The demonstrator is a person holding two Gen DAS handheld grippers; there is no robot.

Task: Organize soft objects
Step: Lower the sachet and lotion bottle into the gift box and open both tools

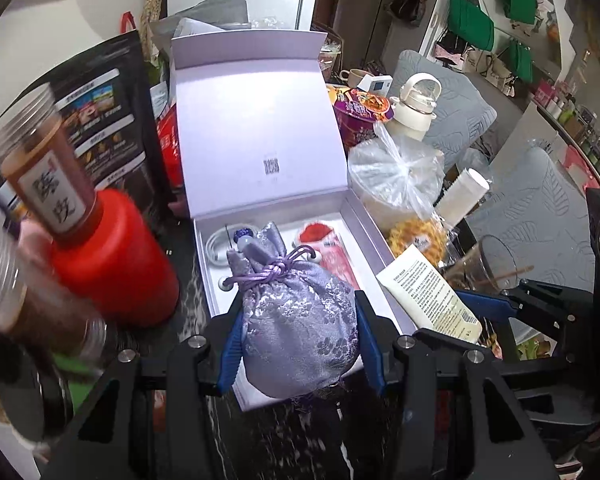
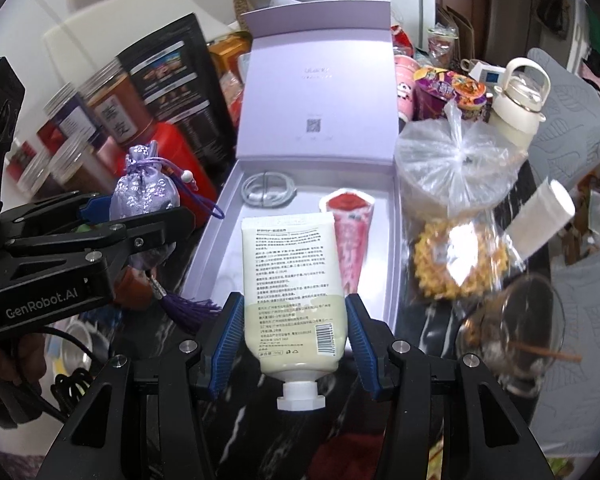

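Open lilac box (image 2: 396, 236): coiled white cable (image 2: 269, 191) far left, pink cone packet (image 2: 350, 236) right. My left gripper (image 1: 298, 340) pinches lilac brocade pouch (image 1: 300, 320) over box near end; my right gripper (image 2: 296, 326) pinches cream tube (image 2: 294, 276), cap toward me.

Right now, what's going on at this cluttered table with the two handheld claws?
A person is sorting soft items into an open lilac gift box. The left claw is clamped on a lavender brocade drawstring pouch, held above the box's near end. The right claw grips a cream squeeze tube, cap toward the camera, also over the box. Inside already lie a coiled white cable and a pink cone-shaped packet. Neither held item is set down yet.
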